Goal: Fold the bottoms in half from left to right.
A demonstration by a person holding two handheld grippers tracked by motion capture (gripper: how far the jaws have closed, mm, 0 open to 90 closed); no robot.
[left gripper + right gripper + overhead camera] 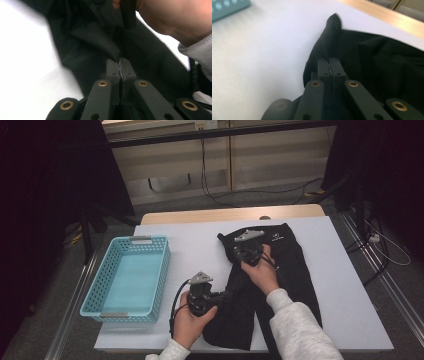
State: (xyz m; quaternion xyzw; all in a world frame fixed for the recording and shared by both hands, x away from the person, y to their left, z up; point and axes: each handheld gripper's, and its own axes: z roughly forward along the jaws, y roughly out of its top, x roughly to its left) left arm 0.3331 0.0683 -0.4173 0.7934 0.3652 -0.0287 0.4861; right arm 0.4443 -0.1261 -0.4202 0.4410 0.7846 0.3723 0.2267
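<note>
On white table (195, 240), both grippers' fingers pinch black garment (295, 270).

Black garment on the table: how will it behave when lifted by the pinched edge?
The black garment is probably floppy: it creases where the left tongs pinch it. It likely drapes and trails when lifted. It seems light, since the right tongs raise a fold by a thin pinch.

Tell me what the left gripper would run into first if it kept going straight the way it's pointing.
The left gripper is shut on a fold of the black garment. Straight on, it would likely push into more of that cloth, then meet the right hand holding the right gripper; depth is unclear.
</note>
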